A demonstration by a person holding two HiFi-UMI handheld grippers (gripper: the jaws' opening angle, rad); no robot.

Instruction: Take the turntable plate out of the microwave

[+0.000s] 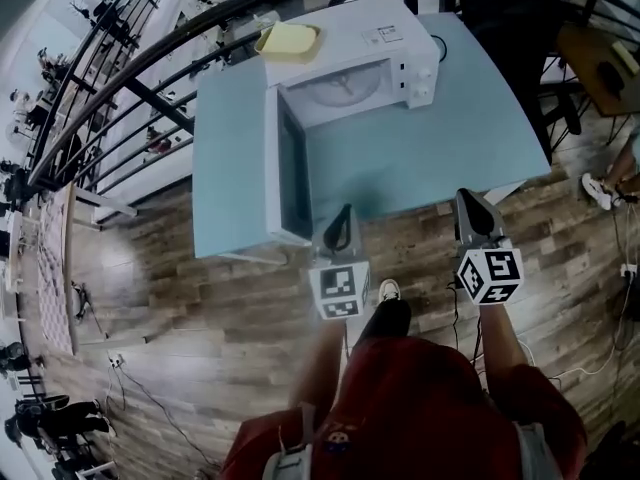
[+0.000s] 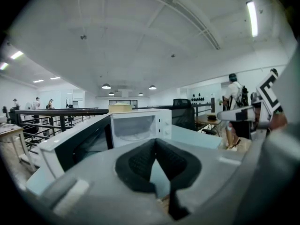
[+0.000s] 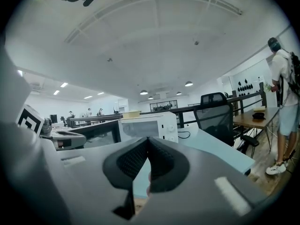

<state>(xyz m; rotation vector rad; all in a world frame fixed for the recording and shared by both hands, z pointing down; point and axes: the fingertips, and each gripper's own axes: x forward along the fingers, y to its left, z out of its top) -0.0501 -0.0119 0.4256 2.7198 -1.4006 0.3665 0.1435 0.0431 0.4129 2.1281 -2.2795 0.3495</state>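
The left gripper (image 1: 342,215) has its two dark padded fingers (image 2: 137,164) pressed together at the tips with nothing between them. The right gripper (image 1: 470,201) likewise has its fingers (image 3: 161,165) closed tip to tip on nothing. Both point nearly level across the light blue table (image 1: 430,158).

Ahead of the left fingertips, well apart from them, stands the boxy white microwave oven (image 1: 385,38). Its dark-windowed door (image 1: 291,168) is swung wide open, with its free edge just left of the left fingers. From the right fingers the oven sits ahead and to the left.

The round clear glass turntable plate (image 1: 340,88) lies flat inside the open cavity, beyond both pairs of fingertips and touched by neither. A flat yellow object (image 1: 288,40) rests on the oven's top, farther from the fingers than the plate.
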